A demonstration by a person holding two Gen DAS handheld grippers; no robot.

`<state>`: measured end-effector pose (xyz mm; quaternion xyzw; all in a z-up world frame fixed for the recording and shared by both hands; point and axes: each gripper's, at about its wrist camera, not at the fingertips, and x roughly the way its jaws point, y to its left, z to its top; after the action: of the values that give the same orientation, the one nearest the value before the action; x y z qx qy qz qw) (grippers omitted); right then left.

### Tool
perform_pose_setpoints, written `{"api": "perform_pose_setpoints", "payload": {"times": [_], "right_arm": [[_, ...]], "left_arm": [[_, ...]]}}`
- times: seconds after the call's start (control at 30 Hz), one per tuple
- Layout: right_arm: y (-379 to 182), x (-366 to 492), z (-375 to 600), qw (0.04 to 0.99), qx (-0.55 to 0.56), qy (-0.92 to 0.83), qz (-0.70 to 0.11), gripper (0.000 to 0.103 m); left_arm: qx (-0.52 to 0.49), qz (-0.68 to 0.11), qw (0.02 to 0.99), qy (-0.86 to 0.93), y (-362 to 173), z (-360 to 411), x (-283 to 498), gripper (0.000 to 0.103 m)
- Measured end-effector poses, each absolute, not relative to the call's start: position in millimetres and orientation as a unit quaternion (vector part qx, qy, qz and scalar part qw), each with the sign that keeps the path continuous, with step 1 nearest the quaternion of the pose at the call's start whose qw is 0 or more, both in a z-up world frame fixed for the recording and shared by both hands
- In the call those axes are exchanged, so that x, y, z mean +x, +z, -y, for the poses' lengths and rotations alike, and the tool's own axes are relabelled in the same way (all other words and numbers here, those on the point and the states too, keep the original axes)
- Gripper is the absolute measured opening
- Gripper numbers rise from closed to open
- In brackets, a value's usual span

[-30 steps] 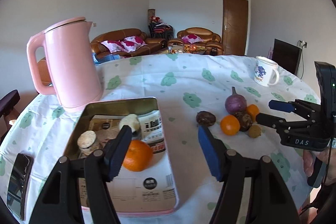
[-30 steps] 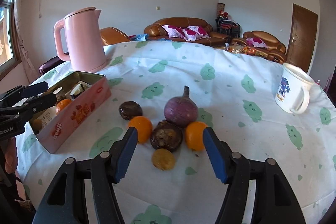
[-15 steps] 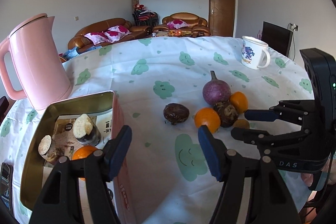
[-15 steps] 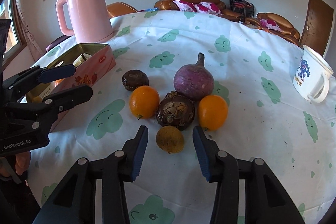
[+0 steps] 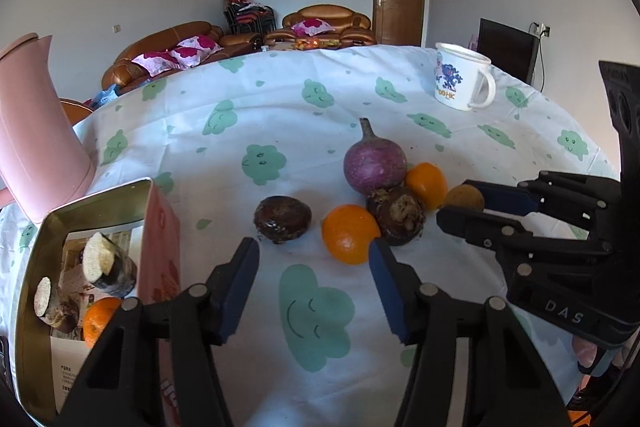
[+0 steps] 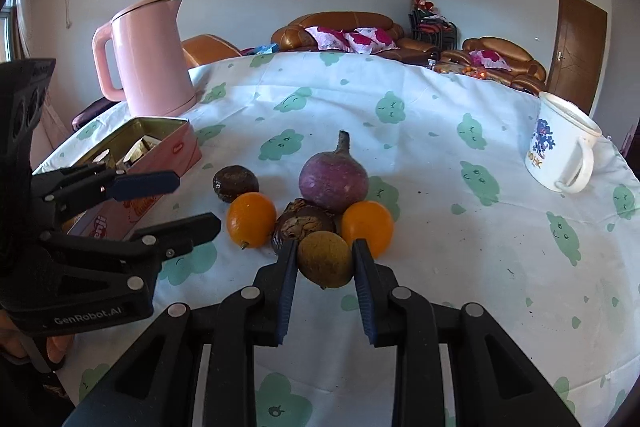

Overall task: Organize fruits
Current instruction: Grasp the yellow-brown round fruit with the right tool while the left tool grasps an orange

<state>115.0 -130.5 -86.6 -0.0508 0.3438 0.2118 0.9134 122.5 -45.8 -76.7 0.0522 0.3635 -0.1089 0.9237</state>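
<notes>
A cluster of fruit lies on the cloud-print tablecloth: a purple round one with a stem (image 6: 334, 181), two oranges (image 6: 251, 218) (image 6: 367, 223), two dark brown fruits (image 6: 235, 183) (image 6: 304, 225) and a small tan fruit (image 6: 325, 258). My right gripper (image 6: 325, 259) has its pads on both sides of the tan fruit, which rests on the cloth. My left gripper (image 5: 314, 263) is open and empty, hovering just before the near orange (image 5: 349, 233) and dark fruit (image 5: 282, 219). The pink tin (image 5: 160, 227) at left holds an orange (image 5: 98, 319) and cut pieces.
A pink kettle (image 6: 148, 55) stands behind the tin at the left. A white printed mug (image 6: 560, 155) stands at the far right of the table. Sofas and a door lie beyond the table.
My left gripper swung right from over the tin to the fruit cluster. My right gripper moved forward and down and narrowed its jaws around the tan fruit.
</notes>
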Motion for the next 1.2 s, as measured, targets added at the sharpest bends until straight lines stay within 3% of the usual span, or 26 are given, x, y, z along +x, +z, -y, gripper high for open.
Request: {"api": "perform_pose_setpoints", "payload": {"times": [0.4, 1.2], "right_arm": [[-85, 118, 139, 0.916, -0.028, 0.208, -0.341, 0.03], [-78, 108, 143, 0.927, -0.024, 0.214, -0.307, 0.03]], "left_arm": [[0.065, -0.398, 0.906, -0.13, -91, 72, 146, 0.04], [0.051, -0.334, 0.933, -0.124, -73, 60, 122, 0.039]]}}
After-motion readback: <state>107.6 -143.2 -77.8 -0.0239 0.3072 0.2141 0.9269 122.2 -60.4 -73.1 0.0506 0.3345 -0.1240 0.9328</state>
